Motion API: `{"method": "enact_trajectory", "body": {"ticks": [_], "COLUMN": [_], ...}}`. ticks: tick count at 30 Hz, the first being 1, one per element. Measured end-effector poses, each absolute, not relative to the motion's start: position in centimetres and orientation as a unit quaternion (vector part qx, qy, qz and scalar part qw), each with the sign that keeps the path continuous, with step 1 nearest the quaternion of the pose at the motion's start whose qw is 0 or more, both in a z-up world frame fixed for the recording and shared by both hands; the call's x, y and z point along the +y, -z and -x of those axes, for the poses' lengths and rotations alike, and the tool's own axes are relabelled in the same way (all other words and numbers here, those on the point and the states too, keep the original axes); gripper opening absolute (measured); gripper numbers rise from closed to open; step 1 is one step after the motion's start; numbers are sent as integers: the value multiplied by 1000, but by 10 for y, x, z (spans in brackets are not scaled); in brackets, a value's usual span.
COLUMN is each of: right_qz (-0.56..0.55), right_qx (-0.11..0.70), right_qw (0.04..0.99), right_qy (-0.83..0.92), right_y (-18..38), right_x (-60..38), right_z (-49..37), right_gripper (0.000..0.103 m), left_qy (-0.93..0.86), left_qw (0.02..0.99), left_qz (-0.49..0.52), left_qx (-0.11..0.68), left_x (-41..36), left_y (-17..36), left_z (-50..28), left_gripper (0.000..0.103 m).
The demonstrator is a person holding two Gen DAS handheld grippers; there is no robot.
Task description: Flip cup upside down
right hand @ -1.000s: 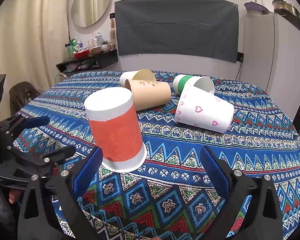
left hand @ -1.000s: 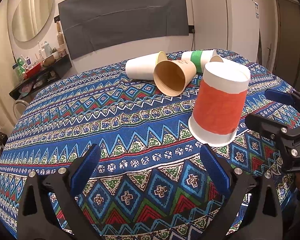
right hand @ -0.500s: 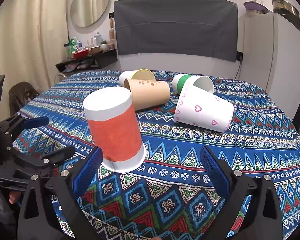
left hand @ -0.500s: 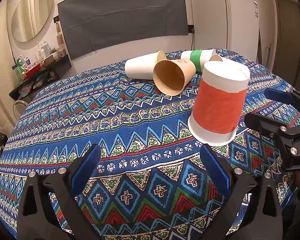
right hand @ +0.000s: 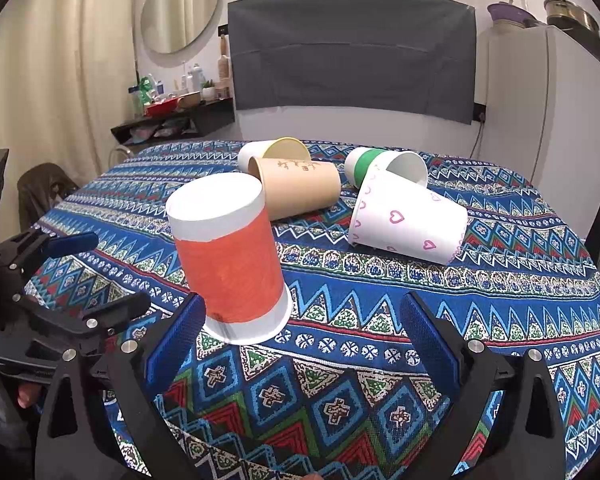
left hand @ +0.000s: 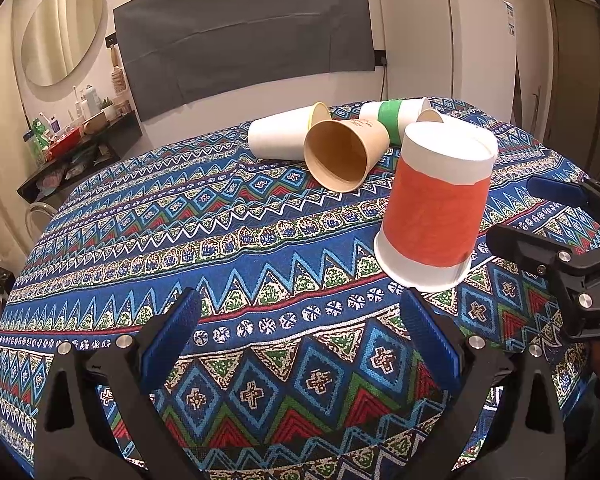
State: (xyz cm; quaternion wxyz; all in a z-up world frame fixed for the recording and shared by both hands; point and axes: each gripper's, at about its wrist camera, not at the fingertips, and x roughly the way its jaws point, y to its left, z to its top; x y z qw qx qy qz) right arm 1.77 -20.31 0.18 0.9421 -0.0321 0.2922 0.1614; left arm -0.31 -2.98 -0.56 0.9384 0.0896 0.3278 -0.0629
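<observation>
Right wrist view: four cups lie tipped at twelve o'clock behind the red cup [right hand: 230, 256], which stands mouth-down, axis near vertical, at ten o'clock. Right gripper [right hand: 300, 344] and left gripper [left hand: 300, 340] are both spread, empty.

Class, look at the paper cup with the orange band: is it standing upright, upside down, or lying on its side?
Upside down. The orange-banded white paper cup stands with its wide rim on the patterned tablecloth and its closed narrower base on top; neither gripper touches it.
</observation>
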Motion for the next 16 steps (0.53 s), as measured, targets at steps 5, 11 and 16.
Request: {"method": "enact_trajectory", "body": {"ticks": [5, 11, 16], "right_qz": [33, 33, 33], "right_qx": [293, 293, 293], "right_qw": [942, 942, 942], "right_qy": [-162, -161, -161], "right_y": [-1, -2, -2], "right_x": [-203, -202, -201], "right_z": [-18, -18, -18], "right_gripper": [94, 94, 94], "left_qy": [68, 67, 65], "left_qw": [937, 939, 938], "left_qz": [-90, -81, -77], "left_qx": [332, 328, 331], "left_x": [-31, -29, -27], "left_y": [6, 5, 6], "left_z": [1, 0, -1], "left_gripper": [97, 97, 97]}}
